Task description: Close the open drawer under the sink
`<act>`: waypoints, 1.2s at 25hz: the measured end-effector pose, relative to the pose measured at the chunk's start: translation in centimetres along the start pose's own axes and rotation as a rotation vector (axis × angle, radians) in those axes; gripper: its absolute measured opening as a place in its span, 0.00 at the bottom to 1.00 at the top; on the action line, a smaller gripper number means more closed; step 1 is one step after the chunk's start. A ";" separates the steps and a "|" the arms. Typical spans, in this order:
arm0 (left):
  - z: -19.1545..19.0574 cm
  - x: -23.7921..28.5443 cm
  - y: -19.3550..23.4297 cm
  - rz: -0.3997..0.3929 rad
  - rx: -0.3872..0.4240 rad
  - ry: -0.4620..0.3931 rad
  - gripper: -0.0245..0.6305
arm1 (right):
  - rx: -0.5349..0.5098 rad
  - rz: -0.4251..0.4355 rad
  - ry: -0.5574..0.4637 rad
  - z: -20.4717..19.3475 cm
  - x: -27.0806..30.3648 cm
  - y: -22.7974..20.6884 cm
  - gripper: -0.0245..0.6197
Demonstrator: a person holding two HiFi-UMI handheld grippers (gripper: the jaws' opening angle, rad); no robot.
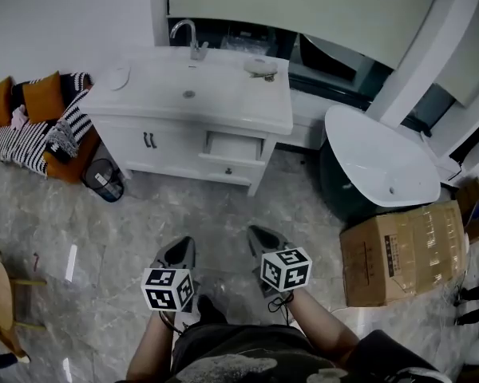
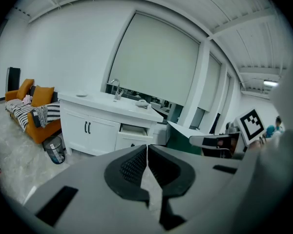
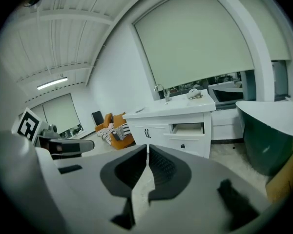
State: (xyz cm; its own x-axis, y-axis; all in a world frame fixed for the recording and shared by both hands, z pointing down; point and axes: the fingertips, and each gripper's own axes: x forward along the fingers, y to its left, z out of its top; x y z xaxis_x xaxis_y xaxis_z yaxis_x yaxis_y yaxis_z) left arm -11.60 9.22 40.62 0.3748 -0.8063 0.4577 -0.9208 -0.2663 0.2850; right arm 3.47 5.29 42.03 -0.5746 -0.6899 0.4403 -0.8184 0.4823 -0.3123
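A white sink cabinet (image 1: 193, 138) stands against the far wall, with a basin and a chrome tap (image 1: 193, 40) on top. Its upper right drawer (image 1: 233, 148) is pulled out; the same open drawer (image 2: 133, 129) (image 3: 190, 128) shows ahead in both gripper views. My left gripper (image 1: 178, 253) and right gripper (image 1: 265, 238) hover over the marble floor, well short of the cabinet. Both are shut, jaws touching, nothing between them. The left gripper (image 2: 147, 150) and right gripper (image 3: 148, 150) point toward the cabinet.
An orange sofa (image 1: 40, 126) with striped cushions sits left of the cabinet, a small waste bin (image 1: 104, 179) beside it. A white-topped dark tub (image 1: 375, 162) and a cardboard box (image 1: 403, 254) stand at the right. A wooden stool (image 1: 1, 302) is at the near left.
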 end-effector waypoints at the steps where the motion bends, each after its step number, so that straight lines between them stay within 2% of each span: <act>1: 0.2 0.1 0.9 -0.009 -0.003 0.005 0.07 | 0.029 -0.005 -0.004 0.2 0.8 0.3 0.08; 5: 0.8 0.6 4.0 -0.045 0.008 0.025 0.07 | 0.093 -0.020 -0.009 0.7 3.9 1.4 0.08; 13: 0.2 2.5 7.6 -0.094 -0.008 0.080 0.07 | 0.133 -0.141 0.024 -0.5 6.2 0.0 0.08; 20: 0.8 4.3 8.7 -0.092 0.011 0.094 0.07 | 0.145 -0.198 0.051 -1.6 8.4 -2.3 0.08; 25: 1.8 6.2 9.9 -0.068 -0.016 0.098 0.07 | 0.161 -0.239 0.026 -1.2 11.3 -4.6 0.08; 30: 2.7 9.8 11.3 -0.041 0.061 0.120 0.07 | 0.177 -0.257 0.032 -1.3 15.2 -7.0 0.08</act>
State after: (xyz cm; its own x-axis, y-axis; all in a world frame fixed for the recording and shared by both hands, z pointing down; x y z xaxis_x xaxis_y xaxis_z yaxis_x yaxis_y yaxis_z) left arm -18.65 -3.08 46.02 0.4192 -0.7258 0.5454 -0.9079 -0.3323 0.2555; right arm 0.45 -7.90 52.05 -0.3513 -0.7581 0.5494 -0.9252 0.1914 -0.3276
